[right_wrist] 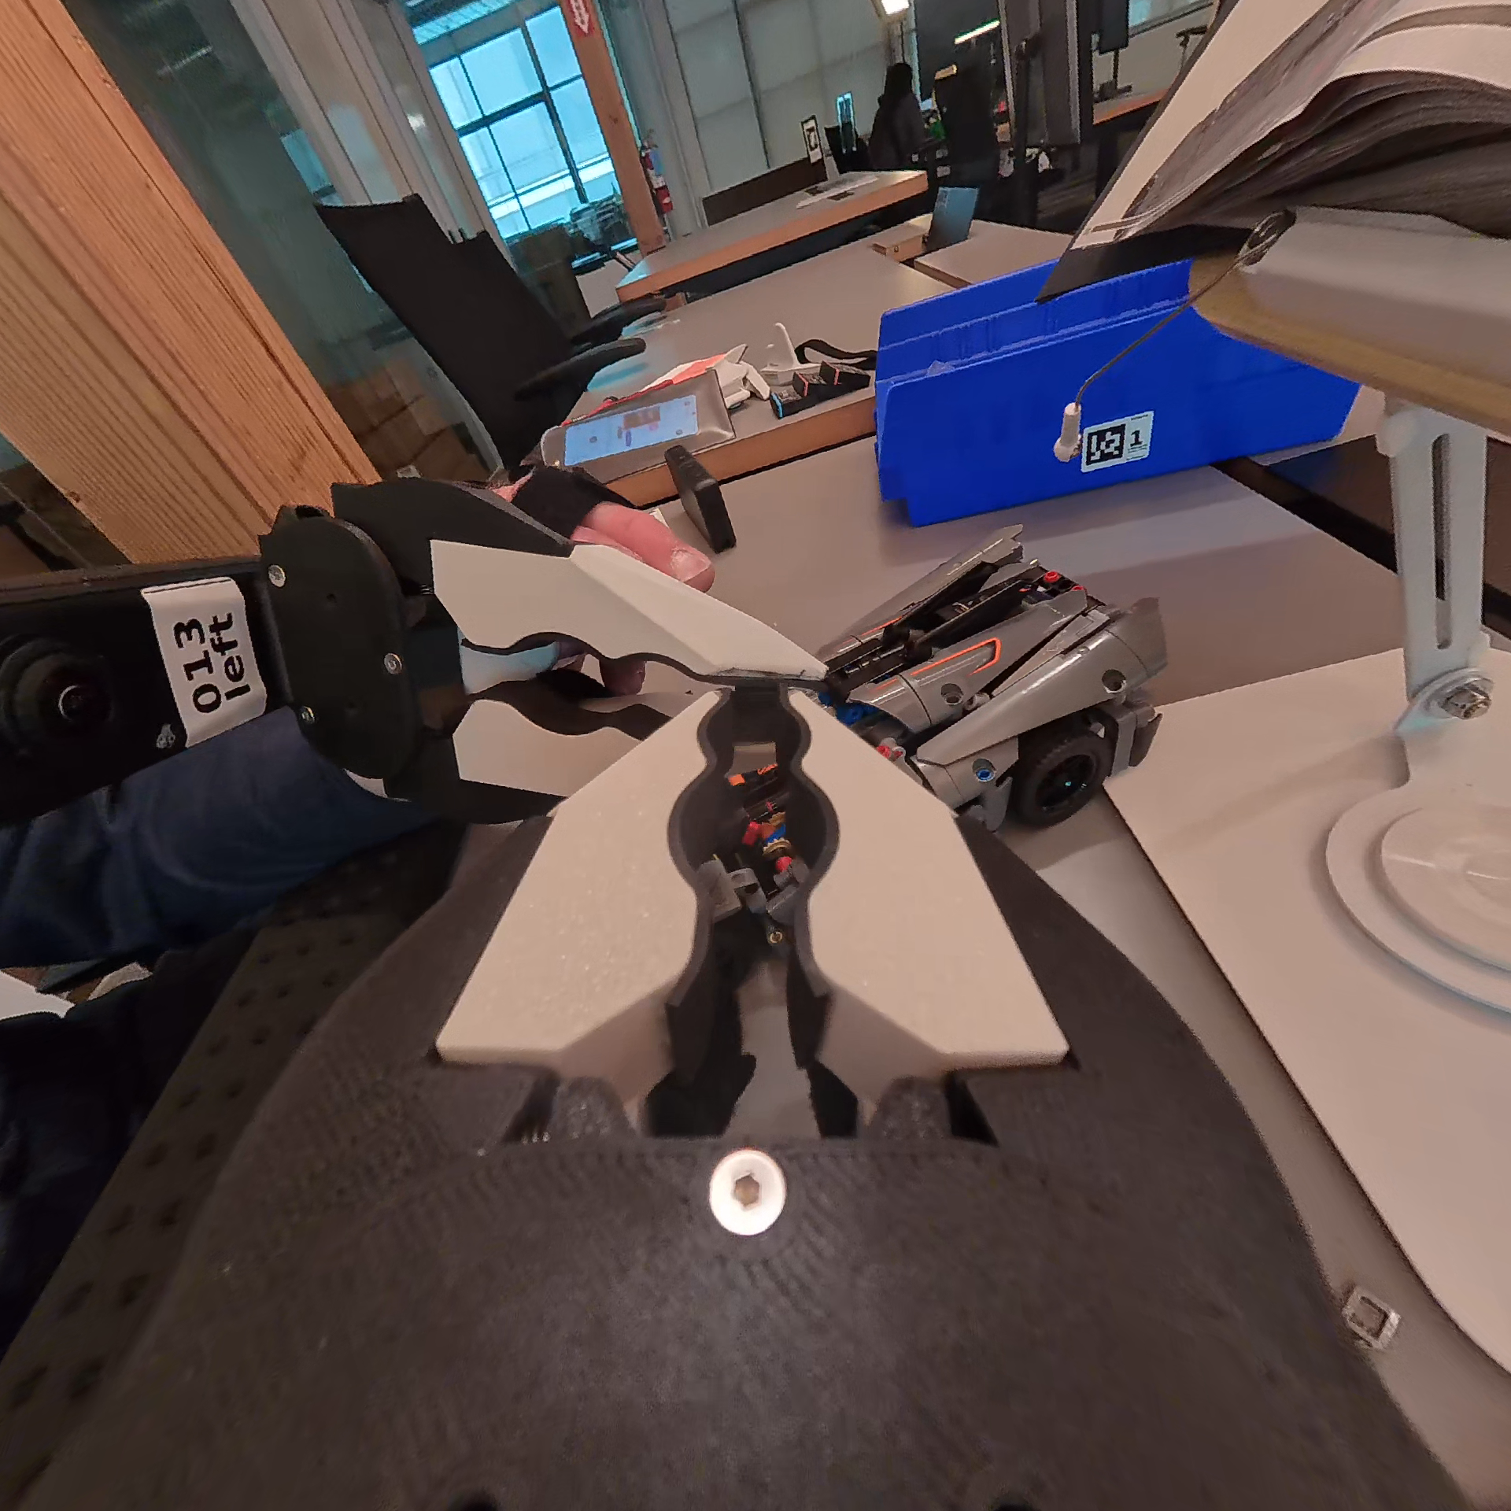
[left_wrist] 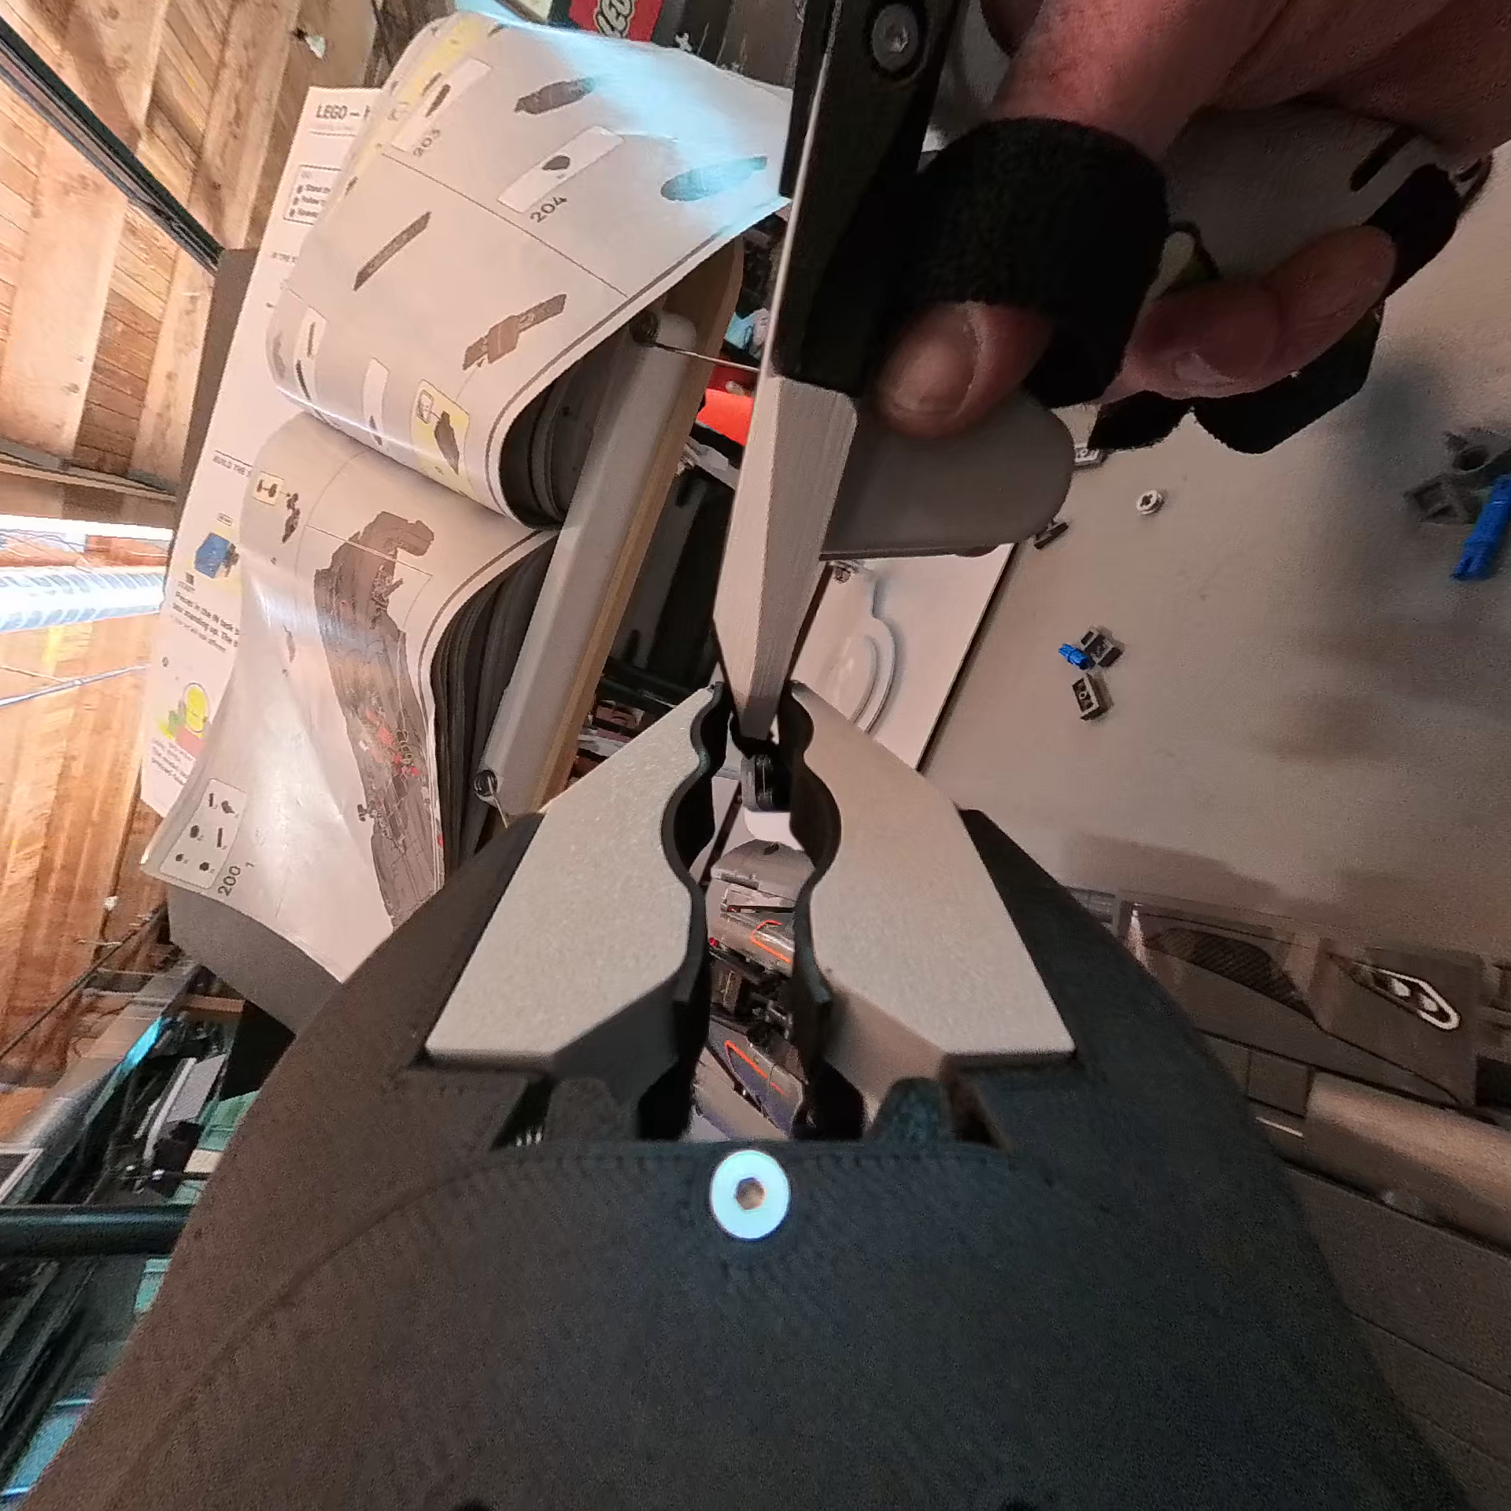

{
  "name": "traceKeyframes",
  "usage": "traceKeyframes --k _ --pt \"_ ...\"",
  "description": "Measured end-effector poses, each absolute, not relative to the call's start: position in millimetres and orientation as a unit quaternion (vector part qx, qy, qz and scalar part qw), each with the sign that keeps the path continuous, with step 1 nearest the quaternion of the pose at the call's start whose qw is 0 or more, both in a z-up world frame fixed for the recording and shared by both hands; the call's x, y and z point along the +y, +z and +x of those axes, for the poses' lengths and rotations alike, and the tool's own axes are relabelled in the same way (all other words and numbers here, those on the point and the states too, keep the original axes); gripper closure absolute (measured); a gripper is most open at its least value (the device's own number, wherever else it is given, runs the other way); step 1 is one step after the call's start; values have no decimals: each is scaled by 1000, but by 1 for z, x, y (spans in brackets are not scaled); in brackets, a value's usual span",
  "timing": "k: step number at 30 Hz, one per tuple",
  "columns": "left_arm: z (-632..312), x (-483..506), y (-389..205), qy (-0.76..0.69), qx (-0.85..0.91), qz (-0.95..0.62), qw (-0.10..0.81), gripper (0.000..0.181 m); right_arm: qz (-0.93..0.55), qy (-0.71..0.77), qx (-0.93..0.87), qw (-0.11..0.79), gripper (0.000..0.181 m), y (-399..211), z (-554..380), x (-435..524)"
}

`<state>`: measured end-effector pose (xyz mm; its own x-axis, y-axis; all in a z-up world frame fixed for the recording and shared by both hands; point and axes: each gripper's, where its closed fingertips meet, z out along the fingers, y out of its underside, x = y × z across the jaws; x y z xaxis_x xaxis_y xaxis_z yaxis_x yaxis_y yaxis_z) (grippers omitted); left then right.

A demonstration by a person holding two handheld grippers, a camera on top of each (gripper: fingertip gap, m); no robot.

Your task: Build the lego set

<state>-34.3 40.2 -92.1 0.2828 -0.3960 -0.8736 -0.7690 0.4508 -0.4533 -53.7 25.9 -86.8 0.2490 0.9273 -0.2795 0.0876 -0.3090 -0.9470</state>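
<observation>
A small black lego piece sits where the two grippers' tips meet. My left gripper is closed around it. My right gripper comes in crosswise and is closed on the same piece. In the left wrist view the right gripper points down from above, held by a gloved hand. In the right wrist view the left gripper comes in from the left. The grey and orange lego car stands on the table just beyond the tips, and part of it shows between my left fingers.
An open instruction booklet rests on a white stand to the right of the car. A blue bin stands behind it. Loose dark and blue pieces lie on the table. A phone lies farther back. The tips of both grippers are at nearly the same place.
</observation>
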Motion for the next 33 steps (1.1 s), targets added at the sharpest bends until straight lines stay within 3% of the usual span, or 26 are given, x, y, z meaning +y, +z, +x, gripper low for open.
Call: traceKeyframes --k 5,10,33 --pt "-44 42 -97 109 584 -528 607 154 -657 466 -388 447 173 -87 -50 29" --pt "-62 42 -110 16 581 -583 568 147 -669 423 -423 441 174 -103 -49 31" --pt "-81 36 -169 -52 613 -663 426 152 -688 387 -519 328 174 -161 -65 6"
